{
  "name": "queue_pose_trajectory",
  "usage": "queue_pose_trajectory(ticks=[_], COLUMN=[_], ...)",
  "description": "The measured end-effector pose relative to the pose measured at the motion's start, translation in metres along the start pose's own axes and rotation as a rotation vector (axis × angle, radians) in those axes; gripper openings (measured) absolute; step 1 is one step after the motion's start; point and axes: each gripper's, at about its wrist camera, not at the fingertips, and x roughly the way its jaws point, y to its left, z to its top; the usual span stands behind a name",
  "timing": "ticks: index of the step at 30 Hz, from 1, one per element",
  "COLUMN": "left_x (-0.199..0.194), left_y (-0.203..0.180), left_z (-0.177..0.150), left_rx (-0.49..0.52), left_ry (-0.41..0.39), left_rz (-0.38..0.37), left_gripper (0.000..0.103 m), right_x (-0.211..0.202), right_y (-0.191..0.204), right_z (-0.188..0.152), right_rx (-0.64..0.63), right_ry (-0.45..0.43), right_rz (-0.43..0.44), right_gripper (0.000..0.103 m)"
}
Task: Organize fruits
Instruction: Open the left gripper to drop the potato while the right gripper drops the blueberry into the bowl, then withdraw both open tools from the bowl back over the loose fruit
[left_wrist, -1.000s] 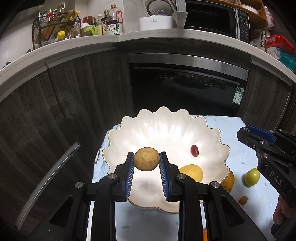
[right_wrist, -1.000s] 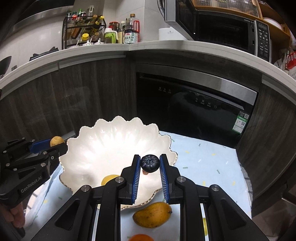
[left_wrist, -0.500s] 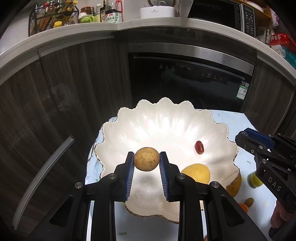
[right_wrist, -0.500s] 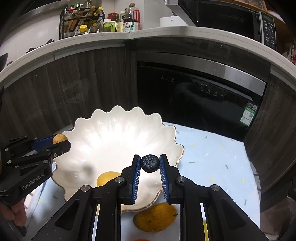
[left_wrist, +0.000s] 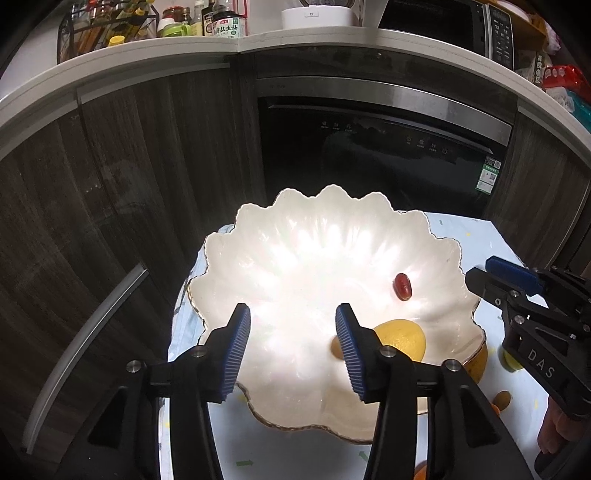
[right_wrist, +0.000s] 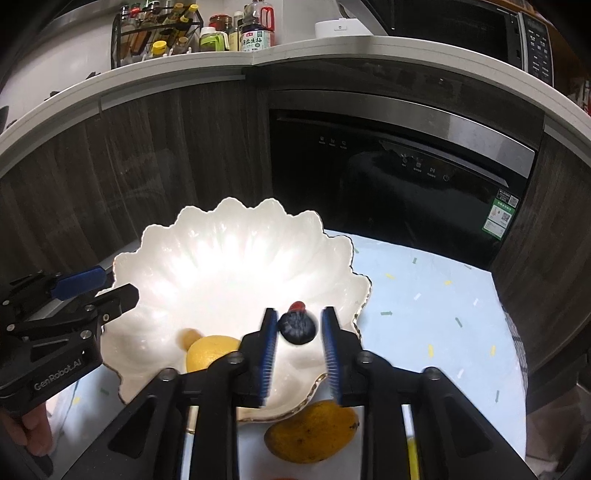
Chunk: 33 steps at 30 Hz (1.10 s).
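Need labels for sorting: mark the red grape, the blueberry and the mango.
red grape (left_wrist: 403, 286), left wrist view, middle of its skin.
blueberry (right_wrist: 297, 328), right wrist view, centre of its dark top.
mango (right_wrist: 312, 432), right wrist view, middle of its yellow side.

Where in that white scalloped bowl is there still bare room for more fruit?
The white scalloped bowl is bare across its far half and its left side. The near right part is crowded: a yellow lemon, a small brown round fruit, a red grape and a dark blue berry between the open right gripper.
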Motion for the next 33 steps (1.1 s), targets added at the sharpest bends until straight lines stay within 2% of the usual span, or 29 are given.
queue_pose_trajectory(ticks=[1, 5, 7, 17, 33], left_x=[0.000, -0.003, -0.006, -0.023, -0.055], left_y=[0.000, -0.001, -0.002, -0.006, -0.020], left_z=[0.000, -0.002, -0.002, -0.002, -0.007], left_rx=[0.000, 0.003, 0.003, 0.010, 0.035], left_ry=[0.000, -0.001, -0.006, -0.025, -0.058], left_rz=[0.001, 0.002, 0.005, 0.006, -0.006], left_gripper=[0.051, 0.056, 0.059, 0.063, 0.063], right_x=[-0.002, -0.005, -0.008, -0.025, -0.059], right_y=[0.000, 0.000, -0.001, -0.001, -0.008], right_z=[0.000, 0.000, -0.001, 0.001, -0.006], right_rx=[0.003, 0.004, 0.005, 0.014, 0.037], right_ry=[-0.006, -0.014, -0.019, -0.044, -0.078], right_rz=[-0.002, -0.005, -0.003, -0.013, -0.029], right_gripper=[0.037, 0.041, 0.047, 0.047, 0.047])
